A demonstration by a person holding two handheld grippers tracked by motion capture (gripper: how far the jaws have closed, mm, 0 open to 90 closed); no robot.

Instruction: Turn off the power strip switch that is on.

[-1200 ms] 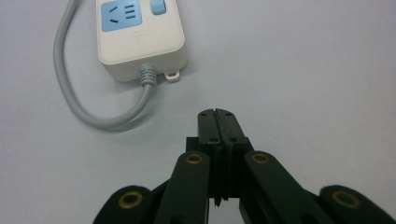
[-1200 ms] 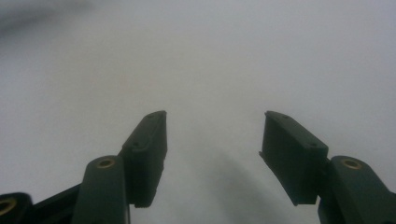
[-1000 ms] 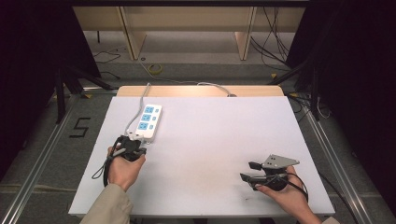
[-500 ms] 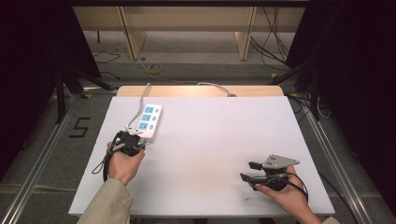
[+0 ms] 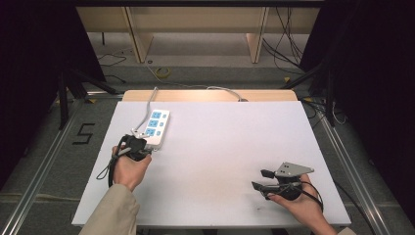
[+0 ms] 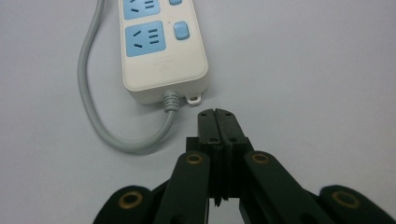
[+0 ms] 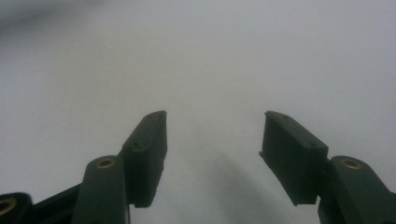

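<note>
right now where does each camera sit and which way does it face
High view: above the person's side, facing forward and down on the table; both forearms, left tool, right tool.
Left gripper view: on the left tool, jaws shut, facing the power strip.
Right gripper view: on the right tool, jaws open, facing bare table.
Shared: the strip.
</note>
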